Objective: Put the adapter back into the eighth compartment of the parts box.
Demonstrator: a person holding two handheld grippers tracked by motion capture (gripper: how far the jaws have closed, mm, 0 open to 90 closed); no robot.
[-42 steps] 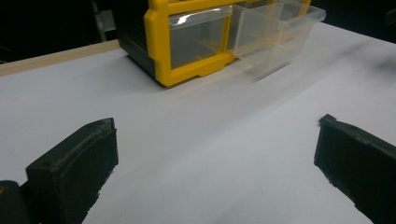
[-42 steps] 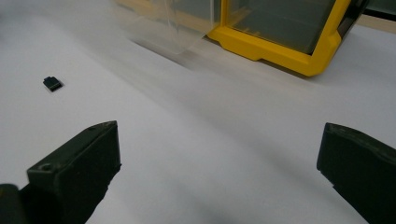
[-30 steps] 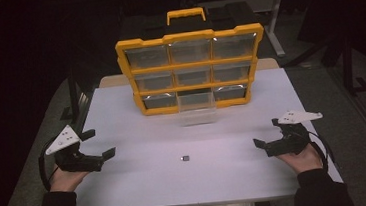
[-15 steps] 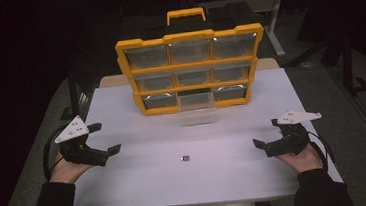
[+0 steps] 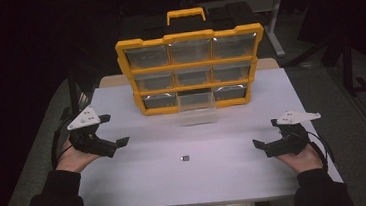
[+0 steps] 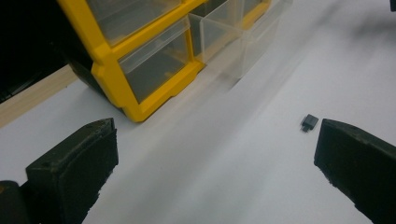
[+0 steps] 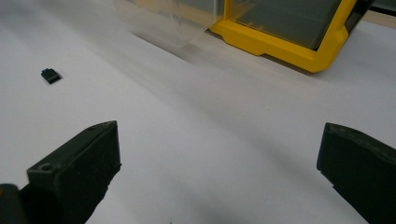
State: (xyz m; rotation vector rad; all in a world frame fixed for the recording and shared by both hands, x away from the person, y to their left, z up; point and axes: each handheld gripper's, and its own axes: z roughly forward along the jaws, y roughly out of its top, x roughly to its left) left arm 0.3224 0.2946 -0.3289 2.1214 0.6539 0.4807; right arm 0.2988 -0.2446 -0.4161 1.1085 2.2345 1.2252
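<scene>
While both tongs stand wide apart and hold nothing, a small dark part (image 5: 185,158) lies on the white desk (image 5: 228,179) in front of the yellow drawer cabinet (image 5: 191,69). A clear drawer (image 5: 196,108) is pulled out of the cabinet's bottom row. The left tongs (image 5: 116,130) and right tongs (image 5: 264,135) flank the part, well apart from it.

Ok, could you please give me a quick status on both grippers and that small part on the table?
Left gripper open, empty. Right gripper open, empty. Small dark part lies loose on the white table between them. Path clear.
</scene>
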